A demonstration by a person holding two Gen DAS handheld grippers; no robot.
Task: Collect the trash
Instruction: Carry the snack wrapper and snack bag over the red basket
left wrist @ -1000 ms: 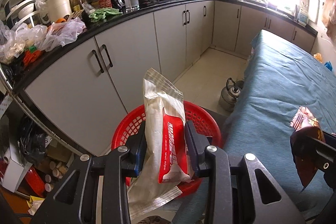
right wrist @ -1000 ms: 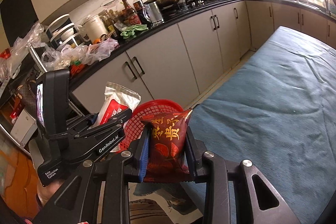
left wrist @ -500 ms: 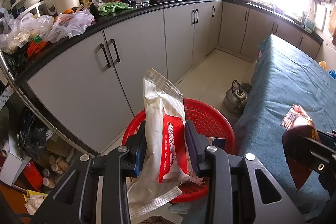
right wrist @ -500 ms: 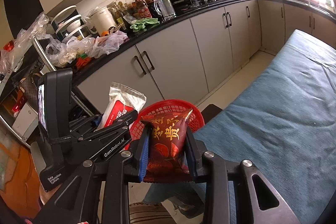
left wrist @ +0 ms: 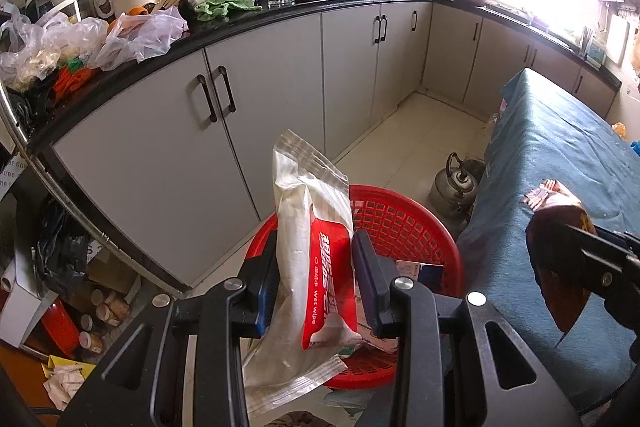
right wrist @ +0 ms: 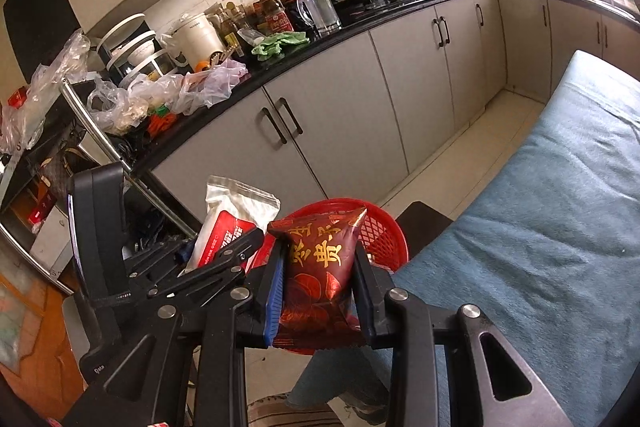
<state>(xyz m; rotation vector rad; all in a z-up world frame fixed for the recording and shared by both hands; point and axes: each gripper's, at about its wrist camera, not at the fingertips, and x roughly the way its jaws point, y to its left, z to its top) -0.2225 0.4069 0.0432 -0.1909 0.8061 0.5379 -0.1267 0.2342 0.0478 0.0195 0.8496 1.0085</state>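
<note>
Below both tongs now sits the red basket point(left wrist: 400, 223), closer than before; left gripper point(left wrist: 314, 267) pinches our wet-wipe pack point(left wrist: 320, 259), right gripper point(right wrist: 318, 277) our snack bag point(right wrist: 320, 255); drop comes next.

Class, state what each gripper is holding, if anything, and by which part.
Left gripper: white and red wet-wipe packet, clamped across its lower middle. Right gripper: dark red snack packet, clamped across its middle.

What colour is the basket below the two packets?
Red, a plastic mesh basket; the left wrist view shows it best.
</note>
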